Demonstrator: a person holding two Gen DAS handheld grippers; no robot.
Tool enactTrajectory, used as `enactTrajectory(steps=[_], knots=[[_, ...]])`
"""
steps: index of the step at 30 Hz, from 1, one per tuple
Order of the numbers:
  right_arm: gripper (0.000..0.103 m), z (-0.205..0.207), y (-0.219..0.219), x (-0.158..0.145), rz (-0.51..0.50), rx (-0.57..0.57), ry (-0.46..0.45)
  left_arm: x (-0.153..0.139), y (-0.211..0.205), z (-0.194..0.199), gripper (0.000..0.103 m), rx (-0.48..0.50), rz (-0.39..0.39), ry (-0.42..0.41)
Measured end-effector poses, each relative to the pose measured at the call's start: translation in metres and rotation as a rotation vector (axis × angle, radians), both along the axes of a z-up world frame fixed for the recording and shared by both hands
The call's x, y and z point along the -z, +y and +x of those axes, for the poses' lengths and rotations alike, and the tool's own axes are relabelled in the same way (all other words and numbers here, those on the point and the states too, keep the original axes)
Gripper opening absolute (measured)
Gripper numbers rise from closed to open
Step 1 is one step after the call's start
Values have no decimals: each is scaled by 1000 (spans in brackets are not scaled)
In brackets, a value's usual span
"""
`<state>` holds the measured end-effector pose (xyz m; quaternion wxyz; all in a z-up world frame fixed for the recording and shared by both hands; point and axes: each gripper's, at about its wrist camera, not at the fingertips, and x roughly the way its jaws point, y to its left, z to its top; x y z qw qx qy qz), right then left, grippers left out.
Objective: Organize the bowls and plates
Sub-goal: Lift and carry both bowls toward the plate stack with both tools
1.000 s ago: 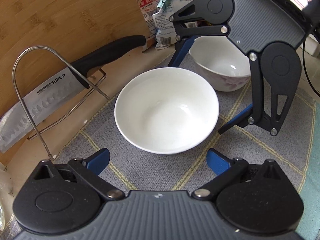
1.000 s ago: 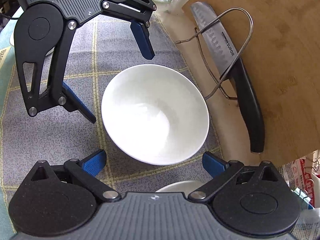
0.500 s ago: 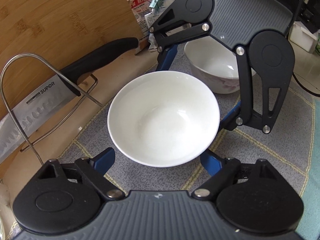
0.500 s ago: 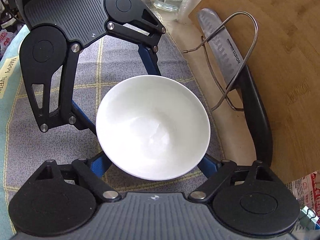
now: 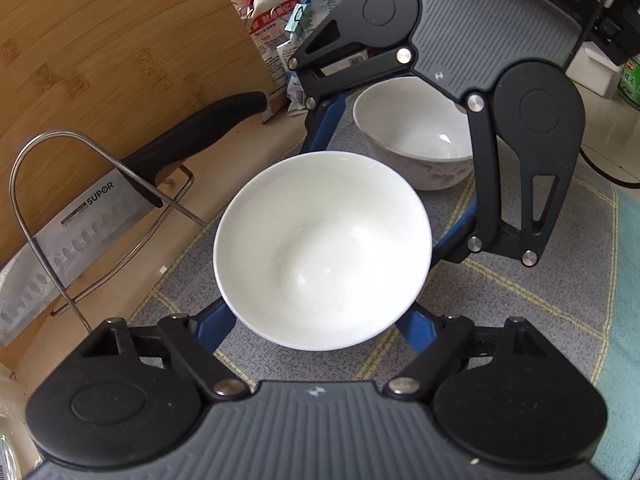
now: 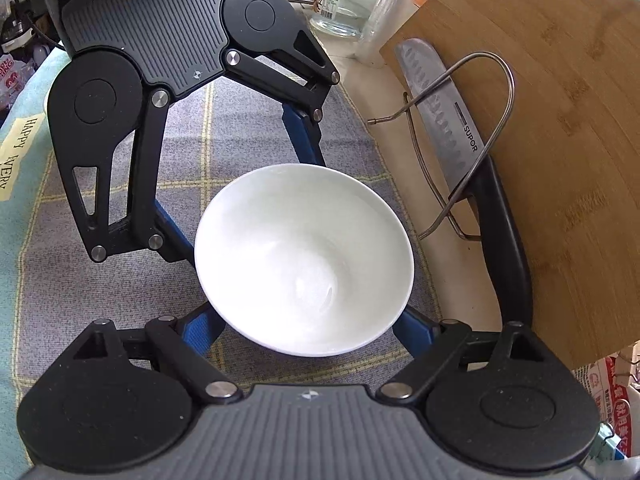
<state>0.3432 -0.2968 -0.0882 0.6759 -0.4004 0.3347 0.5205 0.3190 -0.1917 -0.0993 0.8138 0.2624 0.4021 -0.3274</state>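
Observation:
A plain white bowl (image 5: 322, 248) sits between both grippers over the grey checked mat (image 5: 520, 304); it also shows in the right wrist view (image 6: 304, 258). My left gripper (image 5: 316, 330) has its blue fingers against the bowl's near sides. My right gripper (image 6: 306, 330) holds the bowl from the opposite side and shows across the bowl in the left wrist view (image 5: 384, 184). Each gripper's fingertips are hidden under the bowl. A second white bowl with a floral pattern (image 5: 412, 136) stands behind, partly covered by the right gripper.
A bamboo cutting board (image 5: 112, 48) leans at the mat's edge, with a SUPOR knife (image 5: 92, 200) in a wire stand (image 5: 60, 208) against it. Food packets (image 5: 280, 28) lie behind. A glass jar (image 6: 344, 0) stands far off in the right wrist view.
Both grippers have moved in from opposite sides and closed their fingers around the plain white bowl. The bowl looks nearer to both cameras, so it seems slightly raised.

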Motion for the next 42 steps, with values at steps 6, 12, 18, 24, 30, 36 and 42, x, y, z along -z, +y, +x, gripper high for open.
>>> enactTrajectory(steps=[6,12,18,24,30,36,42], knots=[[93,-23,2,-19,20,-18,-19,-18,4,-23,86,-14,4,-9],[92,-53,5,-38,28,-42,-47,-35,7,-49,86,-36,11,-4],[92,-80,11,-49,39,-43,-70,-43,10,-75,86,-44,23,-27],[92,-103,20,-54,44,-54,-66,-45,17,-96,86,-56,24,-25],[93,-123,36,-61,51,-85,-69,-52,32,-122,86,-83,22,-24],[92,-133,58,-68,66,-122,-80,-63,53,-141,86,-118,28,-38],[93,-141,83,-74,82,-159,-84,-71,75,-155,86,-158,41,-58]])
